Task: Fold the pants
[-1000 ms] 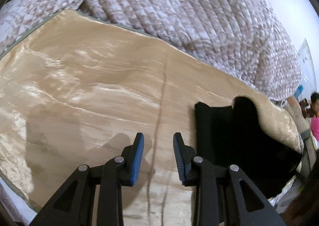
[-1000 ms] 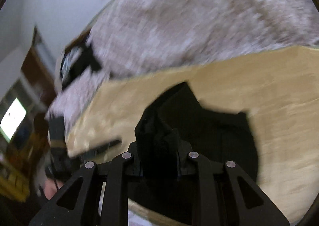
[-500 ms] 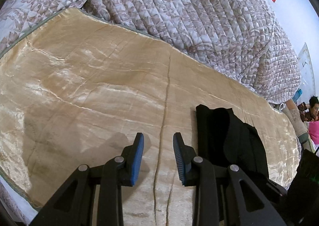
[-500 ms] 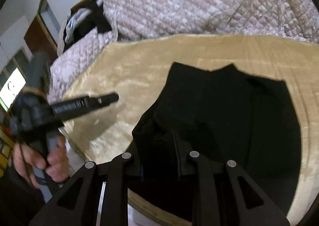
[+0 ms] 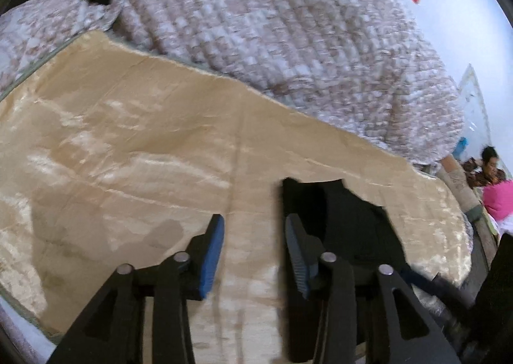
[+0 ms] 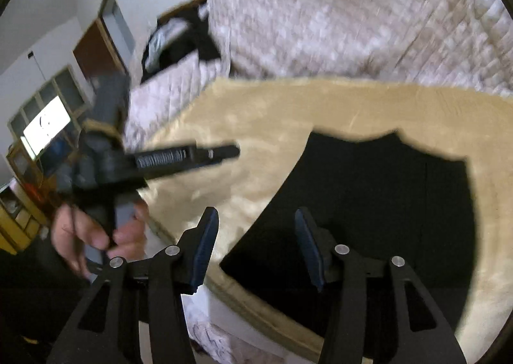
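The black pants (image 6: 384, 203) lie folded and flat on the golden satin cloth (image 6: 272, 114), near its front edge. My right gripper (image 6: 256, 219) hovers over their left edge, jaws opening, with no fabric pinched between the blue pads. In the left wrist view the pants (image 5: 346, 223) sit just right of my left gripper (image 5: 251, 223), whose jaws are also opening and hold nothing above the bare cloth (image 5: 128, 146). The right wrist view shows the left gripper (image 6: 235, 149) from the side, held by a hand (image 6: 96, 235) off the bed's corner.
A quilted bedspread (image 5: 272, 27) rises behind the cloth. Dark clothes (image 6: 192, 37) lie on a pillow at the back. The bed's front edge (image 6: 256, 309) drops off below the pants. A person (image 5: 490, 165) sits at the far right; a cabinet (image 6: 19, 190) stands at left.
The right gripper has let go of the bunched pants fabric and its jaws have spread; the pants now lie flat. The left gripper's jaws have widened in place.
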A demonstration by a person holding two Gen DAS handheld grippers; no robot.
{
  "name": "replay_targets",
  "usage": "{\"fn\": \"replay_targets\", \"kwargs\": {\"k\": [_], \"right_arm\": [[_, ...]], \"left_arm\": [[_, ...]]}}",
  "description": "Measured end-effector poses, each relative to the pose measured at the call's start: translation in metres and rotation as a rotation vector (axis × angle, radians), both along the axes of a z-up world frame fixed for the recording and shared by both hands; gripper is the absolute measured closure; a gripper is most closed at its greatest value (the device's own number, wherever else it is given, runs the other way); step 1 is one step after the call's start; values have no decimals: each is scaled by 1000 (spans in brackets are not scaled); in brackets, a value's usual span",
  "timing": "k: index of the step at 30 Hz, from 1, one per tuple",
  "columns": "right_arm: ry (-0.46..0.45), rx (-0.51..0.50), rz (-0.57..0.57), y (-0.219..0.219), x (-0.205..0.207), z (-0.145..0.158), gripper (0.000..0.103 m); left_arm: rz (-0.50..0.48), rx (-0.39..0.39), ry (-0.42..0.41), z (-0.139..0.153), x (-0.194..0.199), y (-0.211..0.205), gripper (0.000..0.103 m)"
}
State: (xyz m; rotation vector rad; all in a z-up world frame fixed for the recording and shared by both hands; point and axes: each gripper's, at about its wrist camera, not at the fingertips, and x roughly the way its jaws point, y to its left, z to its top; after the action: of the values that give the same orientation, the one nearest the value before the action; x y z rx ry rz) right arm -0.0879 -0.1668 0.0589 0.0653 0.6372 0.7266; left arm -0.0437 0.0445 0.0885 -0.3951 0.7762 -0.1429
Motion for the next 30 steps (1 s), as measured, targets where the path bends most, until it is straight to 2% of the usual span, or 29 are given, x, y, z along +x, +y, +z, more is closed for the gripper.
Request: {"fn": "replay_targets", "kwargs": {"k": [1, 2, 4, 5, 6, 7, 10, 13, 15, 16, 17, 19, 22, 24, 28, 30], "right_arm": [[-26, -2, -36, -9, -1, 7, 53], [-46, -17, -119, -25, 3, 15, 53], [-15, -47, -236, -48, 19, 18, 53], [36, -73, -312, -65, 35, 16, 57], [71, -82, -356, -77, 46, 13, 70], [106, -82, -386, -88, 57, 11, 74], [169, -69, -415, -111, 83, 7, 75], [191, -65, -410, -118, 103, 3, 75], [211, -60, -412, -120, 117, -4, 75], [220, -57, -413, -121, 122, -8, 75], [235, -54, -426, -123, 129, -14, 75], [288, -26, -415, -123, 143, -25, 75], [338, -23, -423, -122, 159, -42, 81], [325, -16, -456, -128, 164, -44, 86], [348, 8, -462, -138, 170, -52, 86], [332, 8, -458, -138, 165, -47, 86]], "left_arm": [[-31, -5, -9, 2, 2, -7, 49], [-71, -7, -14, 3, 4, -16, 44], [-150, 13, -17, 2, 11, -38, 42], [-176, 34, -14, 1, 16, -49, 42], [-198, 56, -11, 1, 21, -60, 42], [-218, 78, -12, 0, 27, -70, 42], [-213, 140, 10, -8, 47, -88, 42], [-195, 131, 64, -23, 63, -90, 42], [-179, 115, 61, -25, 65, -87, 51], [-162, 139, 52, -25, 63, -87, 77], [-146, 174, 46, -24, 63, -87, 89], [-138, 182, 49, -25, 63, -83, 96], [-131, 196, 48, -28, 61, -81, 100], [-137, 200, 47, -30, 61, -81, 100], [-145, 189, 47, -33, 64, -81, 100], [-144, 173, 41, -30, 63, -78, 100]]}}
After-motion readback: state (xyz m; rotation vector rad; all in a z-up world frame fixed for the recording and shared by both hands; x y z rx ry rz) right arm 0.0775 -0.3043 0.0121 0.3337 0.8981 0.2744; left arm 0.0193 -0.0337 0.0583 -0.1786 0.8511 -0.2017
